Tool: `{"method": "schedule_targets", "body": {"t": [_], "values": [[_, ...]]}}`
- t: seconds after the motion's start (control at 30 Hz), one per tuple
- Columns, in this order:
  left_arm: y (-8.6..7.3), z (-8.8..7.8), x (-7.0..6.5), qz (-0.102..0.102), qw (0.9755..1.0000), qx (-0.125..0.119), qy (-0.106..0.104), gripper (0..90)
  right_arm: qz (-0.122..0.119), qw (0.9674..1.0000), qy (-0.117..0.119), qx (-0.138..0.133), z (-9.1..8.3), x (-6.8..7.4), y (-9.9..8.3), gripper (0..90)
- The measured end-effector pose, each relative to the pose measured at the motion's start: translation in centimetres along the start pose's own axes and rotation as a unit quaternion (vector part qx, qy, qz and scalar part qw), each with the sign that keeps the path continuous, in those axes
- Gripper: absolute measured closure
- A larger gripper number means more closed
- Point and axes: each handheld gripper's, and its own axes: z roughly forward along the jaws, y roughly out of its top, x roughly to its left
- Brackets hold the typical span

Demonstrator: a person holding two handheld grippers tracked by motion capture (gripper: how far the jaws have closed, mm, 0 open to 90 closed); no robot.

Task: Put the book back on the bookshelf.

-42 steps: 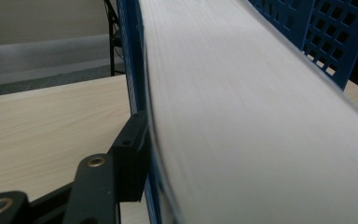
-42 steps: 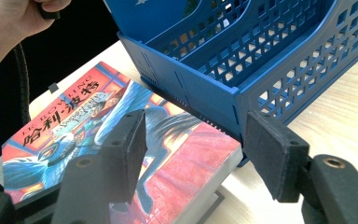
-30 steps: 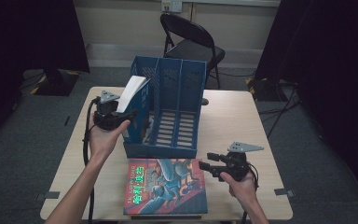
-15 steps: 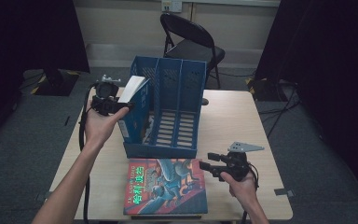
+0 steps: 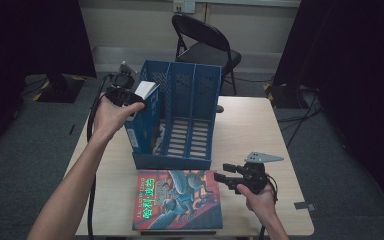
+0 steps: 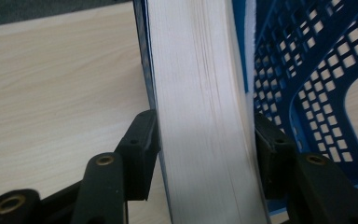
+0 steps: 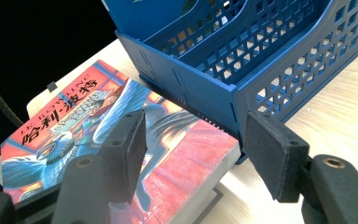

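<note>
A thick book with a blue cover and white page edges [image 6: 200, 116] stands nearly upright at the left end of the blue three-slot file rack [image 5: 190, 100]. Whether it is inside the leftmost slot I cannot tell. My left gripper [image 5: 129, 95] grips its upper end; its jaws have just been closing and both pads press on the book [image 5: 147, 90]. The rack's lattice wall [image 6: 298, 70] lies just beyond. A colourful picture-cover book [image 5: 180, 200] lies flat in front of the rack. My right gripper [image 5: 221, 174] hovers open by that book's right edge, holding nothing. The right gripper view looks past its jaws [image 7: 193, 140] at the flat book [image 7: 74, 126] and the rack [image 7: 242, 60].
The pale wooden table [image 5: 250, 125] has bare room right of the rack. A black folding chair [image 5: 205, 45] stands behind the far edge. Grey carpet and dark curtains surround the table. A cable trails from the left gripper down along the forearm.
My left hand has risen and moved away from me with the blue-covered book, tipping it more upright against the rack's left end. The right hand and the flat book stayed put.
</note>
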Motion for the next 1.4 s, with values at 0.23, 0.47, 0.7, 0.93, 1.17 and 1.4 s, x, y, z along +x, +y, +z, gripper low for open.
{"method": "schedule_targets", "body": {"t": [0.23, 0.47, 0.7, 0.93, 1.17, 1.4], "values": [[0.8, 1.1, -0.8, 0.004, 0.9985, 0.045, 0.031, 49.4, 0.000, 1.0000, 0.001, 0.001, 0.0, 0.0, 0.0, 38.6], [0.8, 2.2, -0.6, 0.001, 0.9969, 0.072, 0.032, 50.4, 0.002, 1.0000, 0.002, 0.001, -0.1, 0.0, 0.0, 38.6], [1.1, 2.3, -0.7, 0.012, 0.9948, 0.091, 0.045, 55.6, 0.002, 1.0000, 0.001, 0.000, -0.2, -0.1, 0.0, 38.6], [1.6, 2.4, -1.0, 0.011, 0.9934, 0.108, 0.039, 60.1, 0.003, 1.0000, 0.001, 0.001, -0.1, -0.1, 0.0, 38.5], [1.5, 2.3, -0.5, 0.014, 0.9943, 0.103, 0.026, 61.1, 0.004, 1.0000, -0.001, -0.001, -0.3, -0.3, 0.1, 38.4], [1.5, 2.1, 0.1, 0.008, 0.9957, 0.091, 0.016, 61.5, 0.007, 1.0000, -0.001, 0.001, -0.1, -0.5, 0.1, 38.3]]}}
